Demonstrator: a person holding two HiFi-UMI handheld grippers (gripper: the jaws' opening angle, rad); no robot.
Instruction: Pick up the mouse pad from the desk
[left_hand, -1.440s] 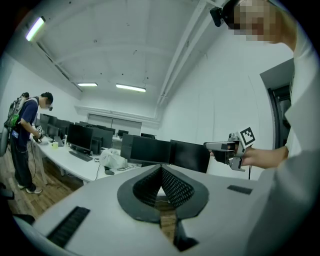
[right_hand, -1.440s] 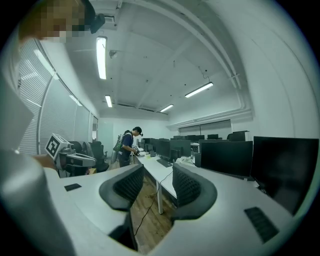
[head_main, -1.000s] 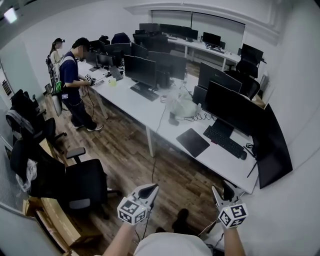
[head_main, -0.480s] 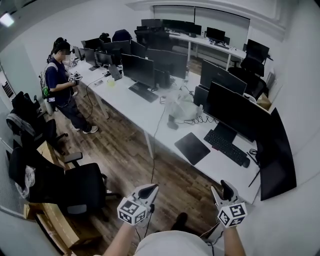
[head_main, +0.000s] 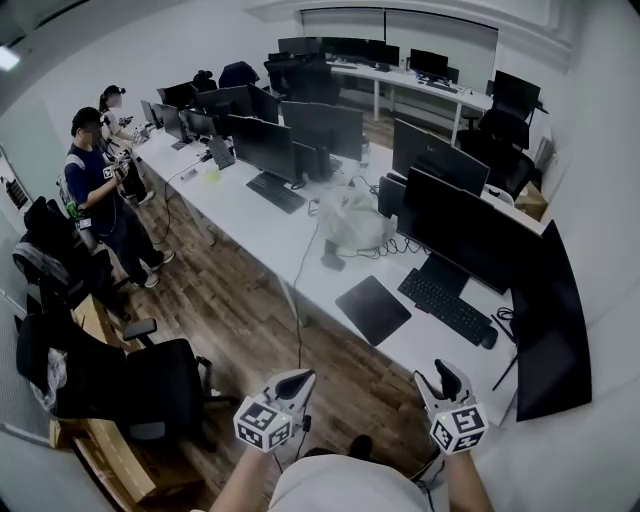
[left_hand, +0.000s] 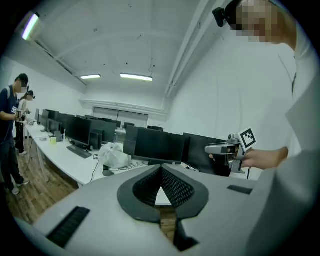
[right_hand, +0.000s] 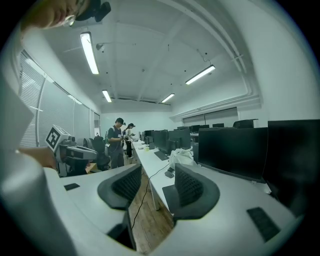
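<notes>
**A:** Where's the pad?

**B:** Right of centre in the head view. The pad (head_main: 373, 309) lies flat at the near edge of the desk (head_main: 290, 235), just left of the keyboard (head_main: 444, 305). Both my grippers hang at the bottom of the frame, well apart from it.

**A:** Fingers?

**B:** My left gripper (head_main: 297, 381) is clenched tip to tip, with nothing in it. My right gripper (head_main: 447, 378) is released and also empty.

**A:** How would you take it?

**B:** I'd come in low with the right one and slip a jaw under a corner. That only works if the corner overhangs, and I can't be sure from here. Then I'd pinch the edge, because a thin sheet won't lift from above.

**A:** And the room?

**B:** It's a long white desk with rows of monitors (head_main: 455, 215) and a wood floor (head_main: 240, 310). There's a chair (head_main: 130, 375) at lower left and two people (head_main: 95, 185) at upper left.
</notes>
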